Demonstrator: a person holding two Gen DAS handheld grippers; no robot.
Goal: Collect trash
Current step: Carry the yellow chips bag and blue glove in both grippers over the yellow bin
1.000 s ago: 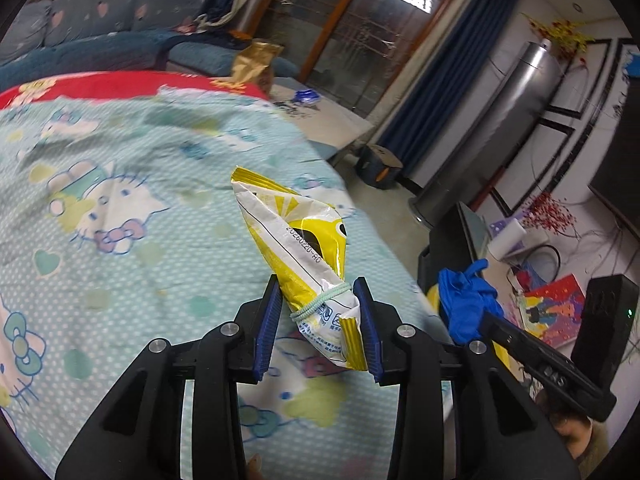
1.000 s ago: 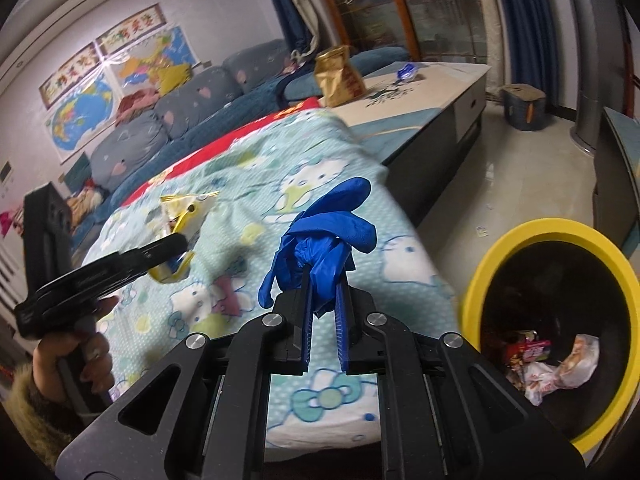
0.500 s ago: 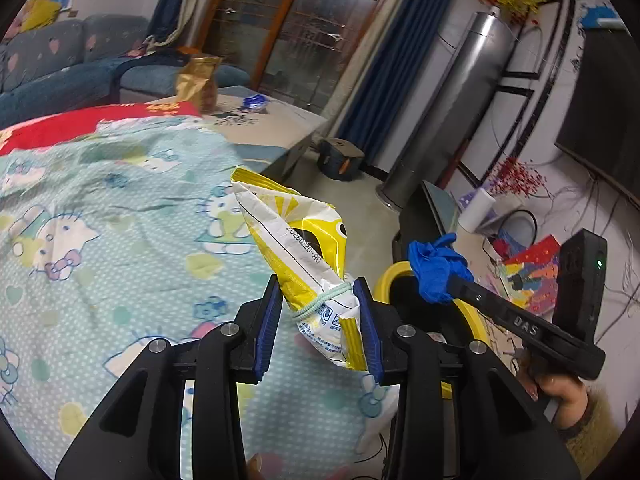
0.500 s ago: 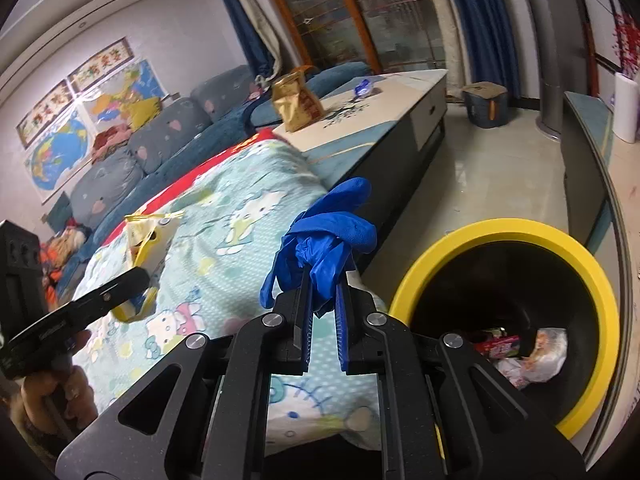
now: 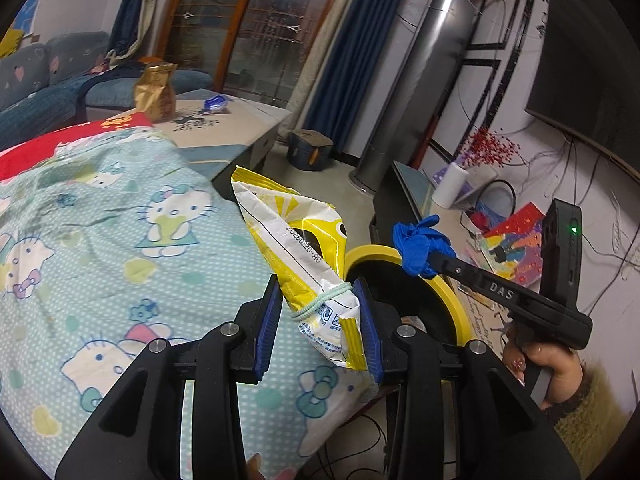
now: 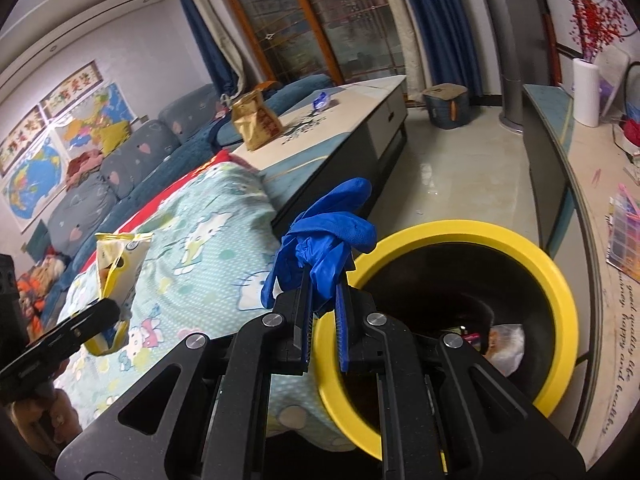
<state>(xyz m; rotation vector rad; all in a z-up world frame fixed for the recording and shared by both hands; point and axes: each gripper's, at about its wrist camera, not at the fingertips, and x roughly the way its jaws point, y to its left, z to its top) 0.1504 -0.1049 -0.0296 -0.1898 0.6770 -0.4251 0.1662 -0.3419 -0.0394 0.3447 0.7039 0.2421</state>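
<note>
My left gripper point(image 5: 318, 300) is shut on a yellow and white snack bag point(image 5: 304, 248) tied with a green band, held above the bed's edge near the yellow-rimmed bin point(image 5: 452, 292). My right gripper point(image 6: 322, 296) is shut on a crumpled blue glove point(image 6: 328, 236), held just over the near left rim of the bin point(image 6: 552, 264). The bin holds some wrappers point(image 6: 506, 344). The glove point(image 5: 420, 246) and the bag point(image 6: 120, 264) also show in the opposite wrist views.
A bed with a Hello Kitty sheet point(image 5: 100, 248) lies left of the bin. Behind it a low table point(image 6: 352, 120) carries a gold bag point(image 6: 256, 122) and a blue wrapper point(image 6: 322, 100). A TV cabinet point(image 6: 560, 152) with a paper roll stands at right.
Both grippers have swung from over the bed toward the bin. The glove now hangs over the bin's rim and the snack bag is close to it. Both grips are unchanged.
</note>
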